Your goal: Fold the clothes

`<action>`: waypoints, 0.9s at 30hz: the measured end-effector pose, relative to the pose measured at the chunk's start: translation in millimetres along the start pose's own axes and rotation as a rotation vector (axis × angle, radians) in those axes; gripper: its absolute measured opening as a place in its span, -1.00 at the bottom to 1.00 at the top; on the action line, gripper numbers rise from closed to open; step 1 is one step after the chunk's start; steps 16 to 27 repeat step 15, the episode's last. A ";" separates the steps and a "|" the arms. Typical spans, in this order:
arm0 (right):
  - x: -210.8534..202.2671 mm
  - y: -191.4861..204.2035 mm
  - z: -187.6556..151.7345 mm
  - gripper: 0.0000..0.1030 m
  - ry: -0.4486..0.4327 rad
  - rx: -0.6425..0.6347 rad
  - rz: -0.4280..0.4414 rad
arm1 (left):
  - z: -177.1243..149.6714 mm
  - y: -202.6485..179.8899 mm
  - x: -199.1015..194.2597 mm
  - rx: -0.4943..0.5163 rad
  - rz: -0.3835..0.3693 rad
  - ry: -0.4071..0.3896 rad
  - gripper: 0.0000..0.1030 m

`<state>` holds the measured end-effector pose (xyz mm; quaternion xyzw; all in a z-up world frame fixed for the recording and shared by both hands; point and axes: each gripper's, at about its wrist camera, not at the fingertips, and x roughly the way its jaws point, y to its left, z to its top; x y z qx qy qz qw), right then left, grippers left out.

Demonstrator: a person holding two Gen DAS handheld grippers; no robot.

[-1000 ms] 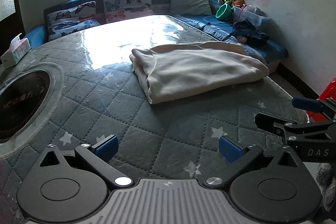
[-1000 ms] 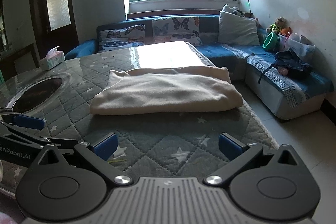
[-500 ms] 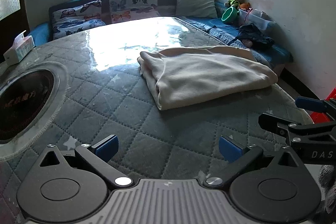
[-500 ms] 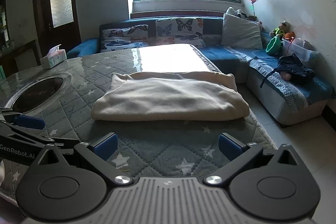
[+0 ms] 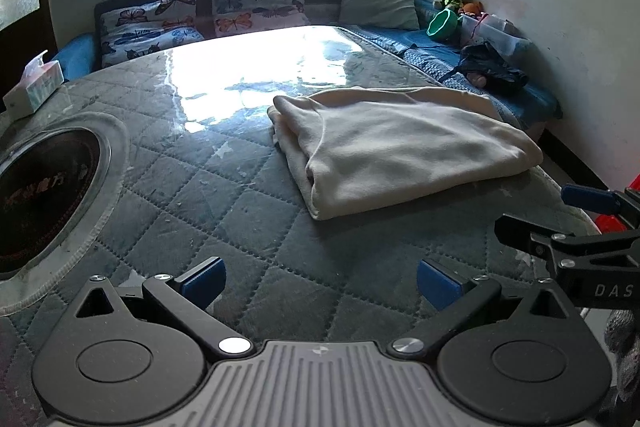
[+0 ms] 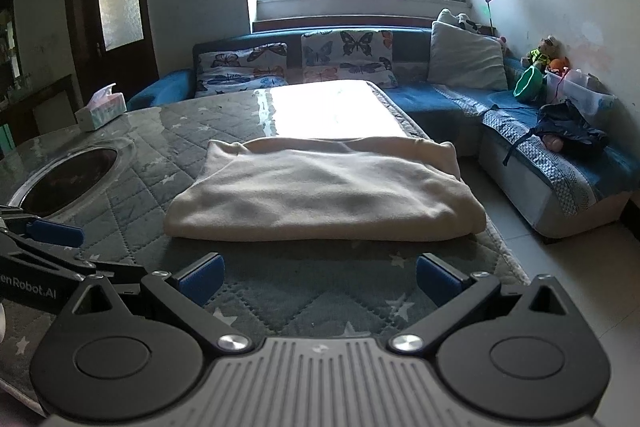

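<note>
cream garment [image 5: 404,151] folded, center-right of frame on quilted table [image 5: 192,211] | soft, light, floppy, prob best pinched at near corner | left gripper [image 5: 320,283] and right gripper [image 6: 318,277] both spread wide, holding nothing

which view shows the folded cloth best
The right wrist view: the cloth lies centred and square-on, its whole near fold visible. The left wrist view shows it off to the right at an angle, but reveals the stacked layers at its left end.
</note>
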<state>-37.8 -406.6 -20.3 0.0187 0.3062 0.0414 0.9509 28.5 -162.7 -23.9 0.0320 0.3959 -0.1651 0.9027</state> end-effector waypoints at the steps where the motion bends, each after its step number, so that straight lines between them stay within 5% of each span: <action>1: 1.0 0.0 0.4 1.00 0.002 -0.001 0.000 | 0.5 0.8 1.2 -0.002 0.000 0.003 1.00; 27: 14.0 -0.2 7.4 1.00 0.015 -0.007 -0.001 | 7.2 5.6 12.4 -0.023 0.001 0.023 1.00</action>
